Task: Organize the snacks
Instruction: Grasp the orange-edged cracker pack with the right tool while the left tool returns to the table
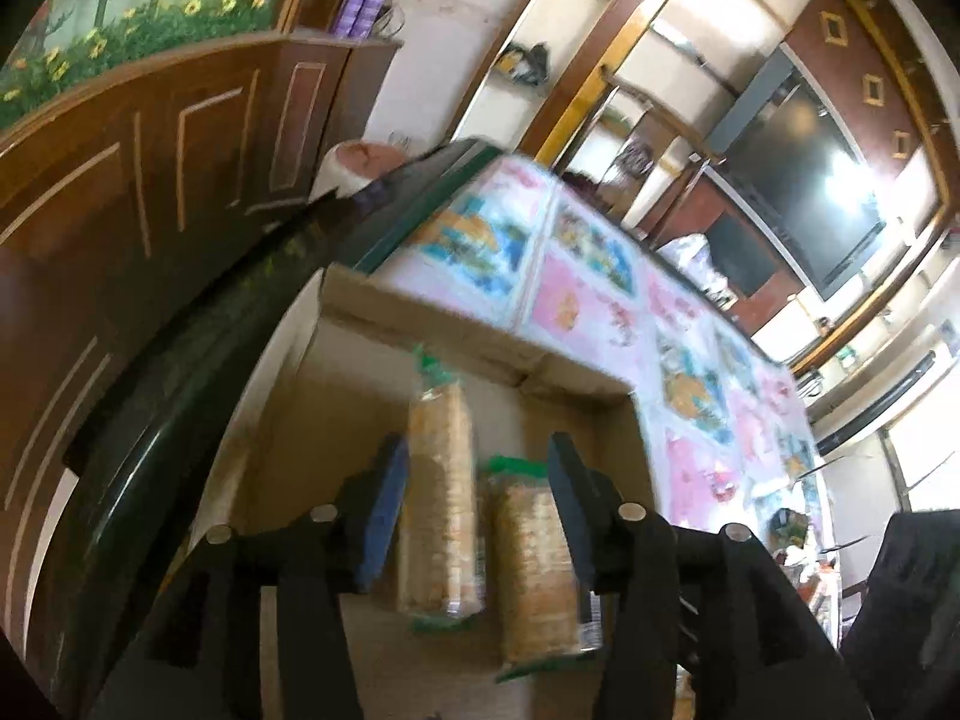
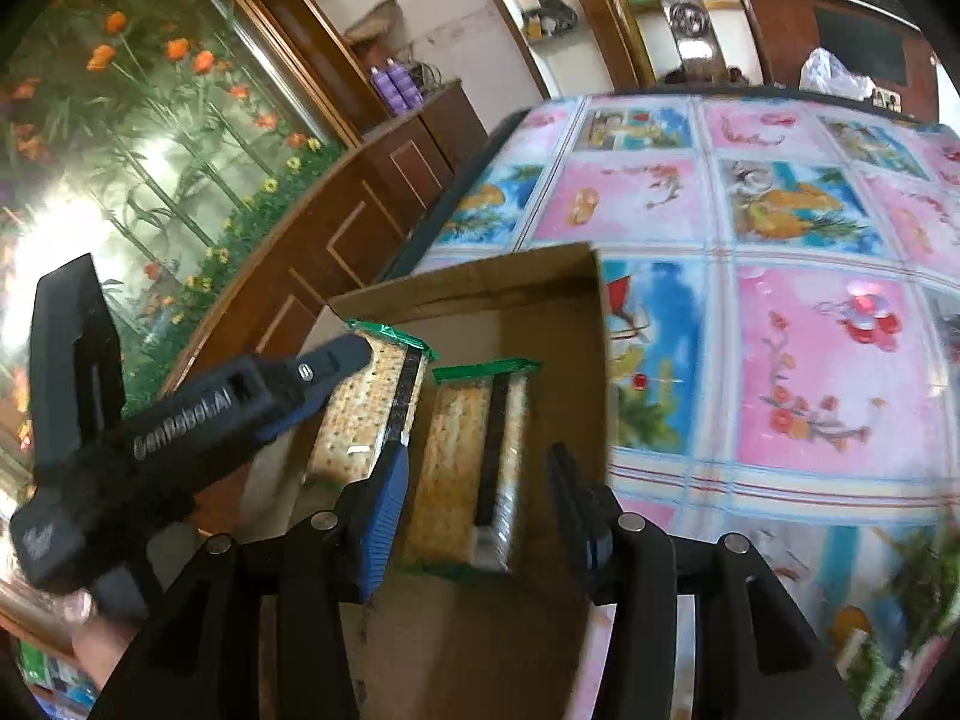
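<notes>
Patterned tablecloth (image 2: 780,240) bears a cardboard box (image 2: 558,276) at 9 o'clock. Inside lie two cracker packets (image 2: 462,468), side by side. Left gripper (image 1: 477,510) and right gripper (image 2: 477,510) hover above, jaws parted, gripping nothing.

Both grippers are black plastic tools with blue ribbed pads on the inner faces of their fingers. The left gripper (image 1: 477,507) shows round silver pivot pins along its linkage arms — so does the right gripper (image 2: 477,507). Seen from the right wrist view, the left gripper's side carries pale lettering, and a bare hand (image 2: 99,651) grips its handle.
</notes>
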Motion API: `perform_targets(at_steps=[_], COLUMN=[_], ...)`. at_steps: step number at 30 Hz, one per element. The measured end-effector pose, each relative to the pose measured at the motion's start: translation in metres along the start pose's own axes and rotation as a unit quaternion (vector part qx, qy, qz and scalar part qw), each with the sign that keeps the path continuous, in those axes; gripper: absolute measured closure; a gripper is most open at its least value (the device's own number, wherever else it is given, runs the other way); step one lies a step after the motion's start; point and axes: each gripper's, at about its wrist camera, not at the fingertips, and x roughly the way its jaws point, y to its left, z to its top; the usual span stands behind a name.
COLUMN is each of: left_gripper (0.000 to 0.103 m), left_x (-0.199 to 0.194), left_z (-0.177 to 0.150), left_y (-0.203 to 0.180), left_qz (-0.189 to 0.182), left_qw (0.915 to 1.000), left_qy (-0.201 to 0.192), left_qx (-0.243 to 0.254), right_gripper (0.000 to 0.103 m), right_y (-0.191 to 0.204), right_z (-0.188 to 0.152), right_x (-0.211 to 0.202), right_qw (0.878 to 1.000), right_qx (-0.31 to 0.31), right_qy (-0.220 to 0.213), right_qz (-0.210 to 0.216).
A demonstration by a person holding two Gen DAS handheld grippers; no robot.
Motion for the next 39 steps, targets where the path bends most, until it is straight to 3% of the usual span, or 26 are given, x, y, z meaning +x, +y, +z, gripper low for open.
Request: perform_targets(at_steps=[7, 10, 14, 18, 23, 25, 30, 32, 33, 39], left_gripper=[0.047, 0.043, 0.042, 0.035, 0.023, 0.020, 0.016, 0.016, 0.016, 0.013], left_x=[-0.025, -0.031, -0.027, -0.027, -0.031, -0.028, -0.017, -0.010, -0.008, -0.002], left_z=[-0.003, -0.010, -0.030, -0.061, -0.100, -0.114, -0.135, -0.141, -0.143, -0.169], left_y=[-0.023, -0.045, -0.081, -0.125, -0.169, -0.183, -0.192, -0.192, -0.193, -0.208], left_qz=[-0.044, -0.058, -0.094, -0.128, -0.147, -0.138, -0.095, -0.087, -0.085, -0.068], left_qw=[0.9968, 0.9929, 0.9857, 0.9711, 0.9525, 0.9472, 0.9448, 0.9447, 0.9438, 0.9269], left_qy=[-0.057, -0.068, -0.033, 0.017, 0.055, 0.068, 0.098, 0.113, 0.119, 0.140], left_qx=[0.035, 0.078, 0.136, 0.201, 0.261, 0.281, 0.297, 0.295, 0.296, 0.342], right_gripper=[0.044, 0.041, 0.033, 0.033, 0.032, 0.032, 0.029, 0.033, 0.045, 0.045], right_y=[-0.077, -0.112, -0.153, -0.180, -0.190, -0.189, -0.179, -0.179, -0.183, -0.196], right_z=[-0.022, -0.032, -0.050, -0.067, -0.066, -0.065, -0.055, -0.056, -0.058, -0.066], right_x=[-0.099, -0.142, -0.178, -0.181, -0.165, -0.157, -0.133, -0.130, -0.132, -0.154], right_qw=[0.992, 0.985, 0.973, 0.969, 0.968, 0.969, 0.967, 0.966, 0.966, 0.971], right_qx=[0.080, 0.108, 0.133, 0.168, 0.151, 0.139, 0.091, 0.083, 0.086, 0.098], right_qy=[-0.094, -0.134, -0.157, -0.130, -0.088, -0.076, -0.044, -0.049, -0.054, -0.101], right_qz=[0.014, -0.021, -0.109, -0.129, -0.179, -0.189, -0.232, -0.241, -0.239, -0.195])
